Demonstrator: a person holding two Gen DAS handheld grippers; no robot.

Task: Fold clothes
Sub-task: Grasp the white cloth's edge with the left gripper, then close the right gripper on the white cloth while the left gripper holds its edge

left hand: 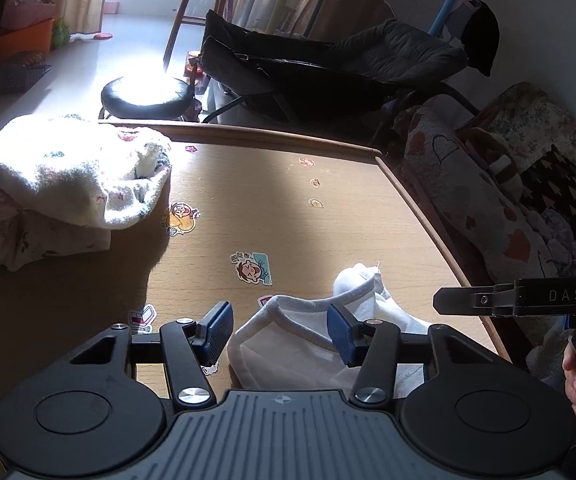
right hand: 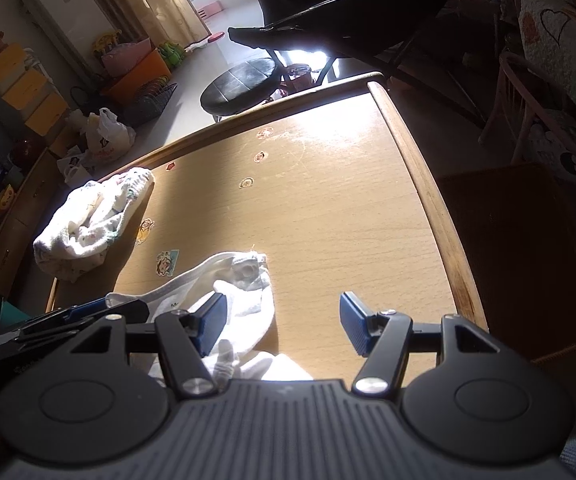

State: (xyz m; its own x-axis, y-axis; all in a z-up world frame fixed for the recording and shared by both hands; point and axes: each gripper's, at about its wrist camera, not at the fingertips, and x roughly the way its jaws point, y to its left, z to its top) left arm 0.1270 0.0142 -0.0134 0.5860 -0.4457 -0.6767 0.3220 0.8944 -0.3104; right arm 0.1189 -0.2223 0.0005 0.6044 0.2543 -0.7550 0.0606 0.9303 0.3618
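The place was a lived-in home, most likely a living room. A low wooden worktop dotted with children's cartoon stickers stood before a sofa draped in a heart-patterned quilt. A round black stool and a dark padded reclining chair sat on the pale tiled floor. Long curtains, a tall white standing air conditioner, orange storage bins and bright toys lined the far side.

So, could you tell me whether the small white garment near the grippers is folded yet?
Not folded: the white garment lies crumpled on the table, one end bunched upward.
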